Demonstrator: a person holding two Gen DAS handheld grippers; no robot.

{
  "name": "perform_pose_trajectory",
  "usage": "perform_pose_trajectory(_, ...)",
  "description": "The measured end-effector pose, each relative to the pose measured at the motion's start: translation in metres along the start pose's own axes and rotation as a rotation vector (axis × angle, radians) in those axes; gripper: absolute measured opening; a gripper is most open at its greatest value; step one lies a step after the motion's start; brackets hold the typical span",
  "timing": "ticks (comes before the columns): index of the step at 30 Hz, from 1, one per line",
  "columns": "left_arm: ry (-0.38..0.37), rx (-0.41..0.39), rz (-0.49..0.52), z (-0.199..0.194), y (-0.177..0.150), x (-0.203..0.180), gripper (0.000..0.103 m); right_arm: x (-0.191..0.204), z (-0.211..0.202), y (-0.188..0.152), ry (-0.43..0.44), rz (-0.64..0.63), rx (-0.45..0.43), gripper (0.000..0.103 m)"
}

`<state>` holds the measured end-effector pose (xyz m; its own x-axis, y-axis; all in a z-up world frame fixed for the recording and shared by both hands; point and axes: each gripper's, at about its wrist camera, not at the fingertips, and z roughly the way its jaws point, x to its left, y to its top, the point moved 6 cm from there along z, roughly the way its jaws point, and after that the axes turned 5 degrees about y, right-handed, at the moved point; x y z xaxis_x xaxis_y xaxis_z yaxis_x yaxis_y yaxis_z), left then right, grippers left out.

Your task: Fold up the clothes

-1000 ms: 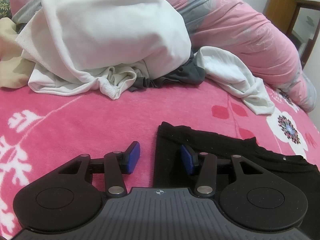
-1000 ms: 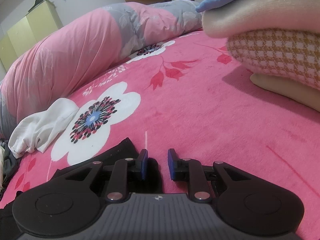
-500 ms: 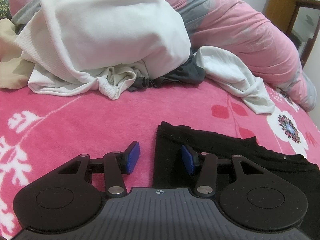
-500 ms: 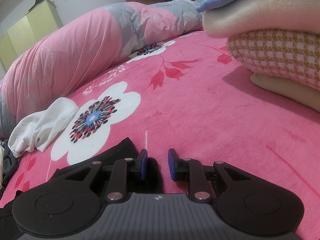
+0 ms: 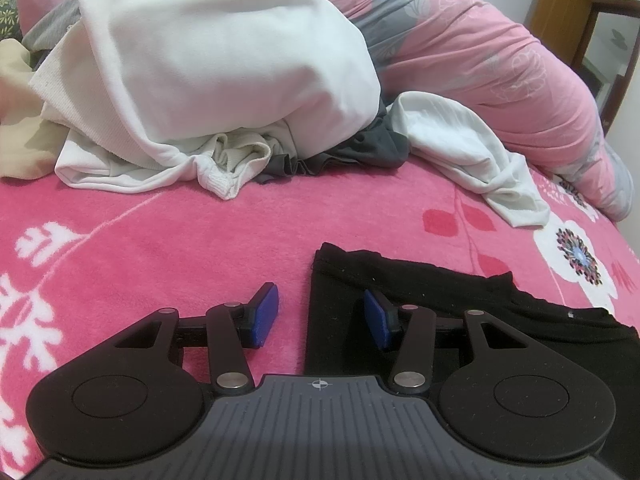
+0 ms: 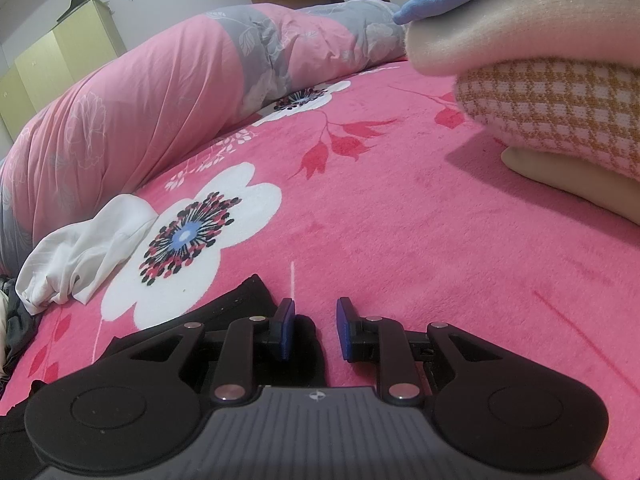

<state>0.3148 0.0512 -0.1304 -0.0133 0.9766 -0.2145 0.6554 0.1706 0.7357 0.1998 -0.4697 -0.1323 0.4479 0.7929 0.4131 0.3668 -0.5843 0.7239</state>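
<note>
A flat black cloth garment (image 5: 460, 304) lies spread on the pink fleece bedspread with white flowers (image 5: 168, 248), low and right of centre in the left wrist view and at the lower left of the right wrist view. The left gripper (image 5: 320, 318) straddles the garment's left edge with its jaws about half apart, one blue pad over the bedspread and the other over the cloth, gripping nothing. The right gripper (image 6: 314, 326) sits over the garment's other corner with jaws narrowly parted and cloth between them, though the pads do not appear to press on it.

This looks like the start of a fold: both tongs are lined up on the near edge. Next, each should pinch its corner and carry that edge towards the far hem.
</note>
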Motion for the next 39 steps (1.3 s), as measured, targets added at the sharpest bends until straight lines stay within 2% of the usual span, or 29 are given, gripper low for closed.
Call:
perform_pose_trajectory(31,0.014,-0.019,0.025,0.001,-0.002,-0.003,0.050,-0.002,0.003,0.000,0.010,-0.003,0.002,0.024)
perform_pose_trajectory(36,0.013,-0.014,0.023,0.002,-0.001,-0.004,0.052,-0.008,0.003,0.002,0.044,0.038,0.002,0.026)
perform_pose_trajectory(37,0.011,-0.010,0.031,0.003,-0.001,-0.005,0.055,-0.010,0.001,0.003,0.059,0.062,-0.006,0.026)
perform_pose_trajectory(39,0.022,-0.007,0.044,0.002,0.001,-0.008,0.056,-0.017,-0.007,0.005,0.076,0.117,-0.044,0.027)
